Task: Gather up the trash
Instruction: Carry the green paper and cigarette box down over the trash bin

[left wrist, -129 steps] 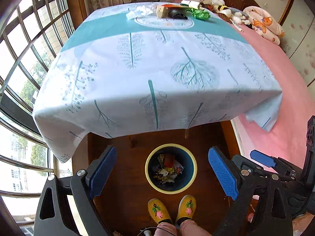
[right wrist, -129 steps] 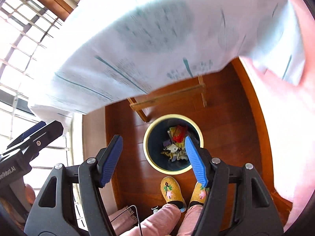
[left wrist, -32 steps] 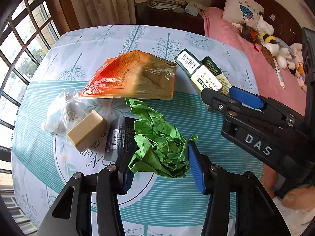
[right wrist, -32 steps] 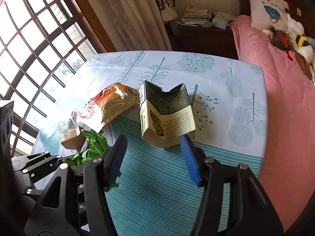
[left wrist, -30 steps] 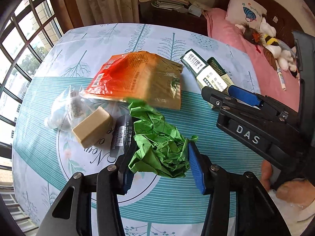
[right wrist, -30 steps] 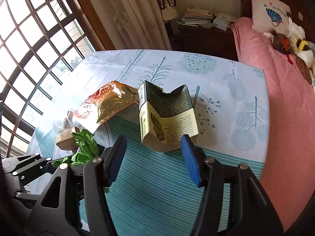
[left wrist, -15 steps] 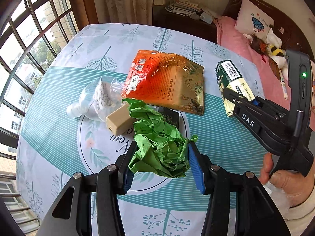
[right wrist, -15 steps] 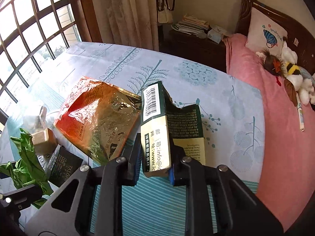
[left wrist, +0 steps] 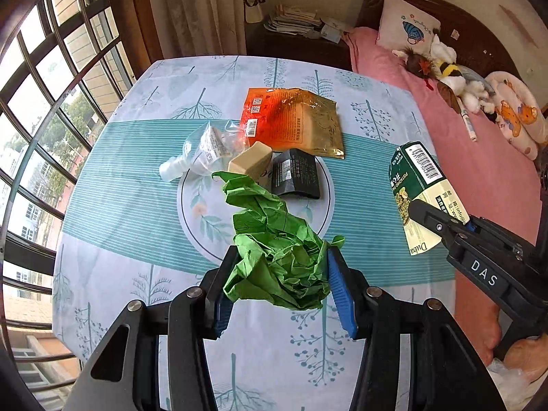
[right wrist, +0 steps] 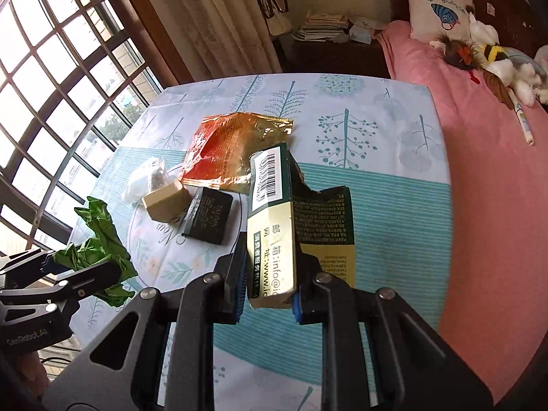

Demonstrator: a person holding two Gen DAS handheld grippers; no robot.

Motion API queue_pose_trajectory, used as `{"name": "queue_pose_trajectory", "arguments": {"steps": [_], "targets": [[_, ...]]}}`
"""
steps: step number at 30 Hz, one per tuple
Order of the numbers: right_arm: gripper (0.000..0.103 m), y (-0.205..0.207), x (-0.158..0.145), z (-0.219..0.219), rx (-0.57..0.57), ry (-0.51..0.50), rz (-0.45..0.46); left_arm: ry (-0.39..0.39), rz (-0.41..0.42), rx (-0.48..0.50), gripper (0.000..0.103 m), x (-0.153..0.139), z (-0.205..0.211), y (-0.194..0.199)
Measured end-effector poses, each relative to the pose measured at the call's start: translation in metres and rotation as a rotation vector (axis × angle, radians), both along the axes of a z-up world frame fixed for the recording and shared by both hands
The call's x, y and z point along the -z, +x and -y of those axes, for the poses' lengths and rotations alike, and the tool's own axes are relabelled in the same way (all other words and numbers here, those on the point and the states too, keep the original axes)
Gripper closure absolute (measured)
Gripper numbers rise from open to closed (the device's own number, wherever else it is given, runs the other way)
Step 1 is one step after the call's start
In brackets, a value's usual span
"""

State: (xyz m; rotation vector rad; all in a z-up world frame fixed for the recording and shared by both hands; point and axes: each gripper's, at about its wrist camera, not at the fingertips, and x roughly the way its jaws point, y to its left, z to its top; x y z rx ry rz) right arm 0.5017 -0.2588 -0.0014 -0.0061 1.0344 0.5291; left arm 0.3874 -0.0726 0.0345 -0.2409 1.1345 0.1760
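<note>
Fingers (right wrist: pixel 239 281) grip green carton (right wrist: pixel 274 226) lengthwise, barcode outward

Both wrist views look steeply down from above, close; share table (left wrist: pixel 137 205) (right wrist: pixel 394 205), bed (left wrist: pixel 479 157).

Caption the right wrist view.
Right gripper clamps a torn green carton above the trash-strewn table.

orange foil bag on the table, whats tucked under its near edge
The orange foil bag overlaps the clear plastic bottle, and its edge meets the tan block and black packet. What else lies beneath it is covered.
</note>
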Motion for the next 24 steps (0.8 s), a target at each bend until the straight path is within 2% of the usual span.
{"name": "queue_pose_trajectory", "arguments": {"steps": [8, 15, 19, 24], "targets": [[0.086, -0.125, -0.04, -0.012, 0.049, 0.017, 0.012, 0.011, 0.066, 0.129, 0.053, -0.026, -0.019, -0.096], [0.086, -0.241, -0.073, -0.043, 0.151, 0.041, 0.048, -0.003, 0.142, 0.201, 0.053, -0.053, -0.062, -0.188], [0.086, -0.306, -0.081, -0.061, 0.193, 0.04, 0.037, -0.026, 0.162, 0.241, 0.053, -0.059, -0.087, -0.24], [0.086, -0.379, -0.081, -0.085, 0.226, 0.019, 0.042, -0.003, 0.149, 0.314, 0.053, -0.05, -0.103, -0.294]]}}
